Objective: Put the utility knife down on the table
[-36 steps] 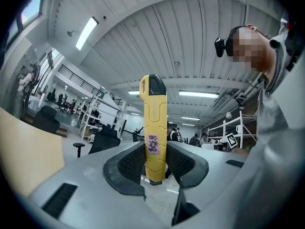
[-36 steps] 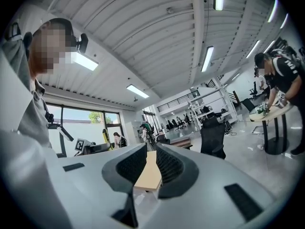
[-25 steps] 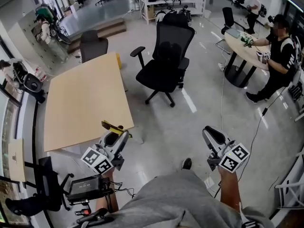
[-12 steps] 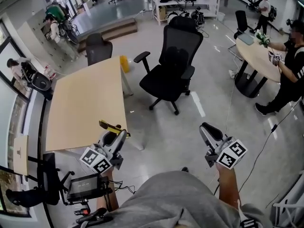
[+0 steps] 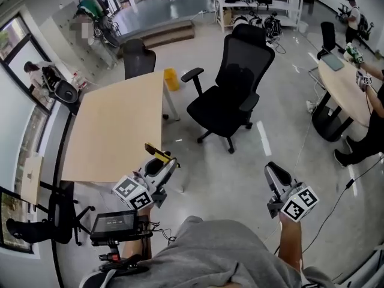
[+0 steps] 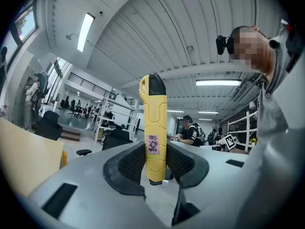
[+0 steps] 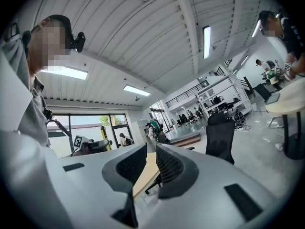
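My left gripper is shut on a yellow utility knife. In the head view it hangs at the near right corner of the light wooden table, with the knife sticking out crosswise over the table's edge. In the left gripper view the utility knife stands upright between the black pads, clamped near its lower end, and my left gripper points up at the ceiling. My right gripper floats over the floor to the right, away from the table. In its own view my right gripper holds nothing, jaws close together.
A black office chair stands on the floor just right of the table, and a grey chair stands at its far end. A small screen on a stand sits below the left gripper. A round table with seated people is far right.
The view has swung, so the table sits more to the centre. My left gripper, still holding the knife, has shifted slightly right along the table's near corner. The right gripper has kept its pose.
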Tool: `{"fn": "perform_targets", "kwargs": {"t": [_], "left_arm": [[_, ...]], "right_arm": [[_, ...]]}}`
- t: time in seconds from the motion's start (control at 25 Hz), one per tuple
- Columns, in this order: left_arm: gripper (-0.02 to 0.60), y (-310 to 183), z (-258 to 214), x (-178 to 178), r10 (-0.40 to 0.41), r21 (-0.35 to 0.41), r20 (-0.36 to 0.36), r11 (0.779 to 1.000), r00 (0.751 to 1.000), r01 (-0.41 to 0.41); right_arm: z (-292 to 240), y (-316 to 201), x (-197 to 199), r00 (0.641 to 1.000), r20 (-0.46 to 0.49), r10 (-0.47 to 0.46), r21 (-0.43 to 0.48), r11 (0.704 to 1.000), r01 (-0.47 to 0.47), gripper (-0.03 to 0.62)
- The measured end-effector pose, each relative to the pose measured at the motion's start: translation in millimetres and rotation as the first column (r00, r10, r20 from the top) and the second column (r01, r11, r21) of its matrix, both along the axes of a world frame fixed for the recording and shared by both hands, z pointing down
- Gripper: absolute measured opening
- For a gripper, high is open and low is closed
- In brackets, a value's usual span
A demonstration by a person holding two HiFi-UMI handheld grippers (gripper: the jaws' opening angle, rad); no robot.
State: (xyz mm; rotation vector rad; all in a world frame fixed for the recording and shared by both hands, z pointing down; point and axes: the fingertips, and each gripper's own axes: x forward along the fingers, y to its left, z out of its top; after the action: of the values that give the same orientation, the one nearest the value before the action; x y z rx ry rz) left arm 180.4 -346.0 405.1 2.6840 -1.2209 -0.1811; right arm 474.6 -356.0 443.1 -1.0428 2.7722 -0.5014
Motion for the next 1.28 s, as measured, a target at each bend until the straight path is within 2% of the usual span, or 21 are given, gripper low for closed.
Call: {"fn": "perform_targets", "kwargs": {"t": [0.12,0.28,0.48,0.68,0.88,1.28], "left_arm": [[0.127,-21.8,3.0,-11.8,-0.009,-0.012,0.003,1.000,1.000,0.009],[0.127,-63.2,2.0,-25.6,-0.005,0.010,-0.013,1.000,1.000,0.005],[0.127,-110.8,-6.6,-59.2,0.007,0.036,-0.045,0.999,0.999,-0.005],[0.126,-138.7,-11.7,-106.7,0.010,0.055,-0.034,0.998,0.999,-0.008],[0.127,-161.2,0.7,-145.9,-0.021,0.033,-0.044,0.999,0.999,0.023],[0.127,-200.4,15.1,-186.9,-0.131,-0.024,-0.051,0.991,0.990,0.130]], "right_arm": [[5.1,-20.4,-8.6,1.000,-0.014,-0.006,-0.019,1.000,0.006,0.061],[-5.8,-64.8,-17.4,0.999,-0.039,0.010,0.019,1.000,-0.009,0.061],[-22.6,-102.7,-62.0,0.999,-0.047,-0.001,0.039,0.999,0.003,0.061],[-28.5,-132.2,-108.6,0.999,-0.045,0.008,0.052,0.999,-0.006,0.061],[-21.8,-159.9,-149.3,0.999,-0.043,-0.022,0.028,0.999,0.023,0.061],[-10.2,-230.7,-191.6,0.991,-0.040,-0.126,-0.012,0.992,0.126,0.061]]}}
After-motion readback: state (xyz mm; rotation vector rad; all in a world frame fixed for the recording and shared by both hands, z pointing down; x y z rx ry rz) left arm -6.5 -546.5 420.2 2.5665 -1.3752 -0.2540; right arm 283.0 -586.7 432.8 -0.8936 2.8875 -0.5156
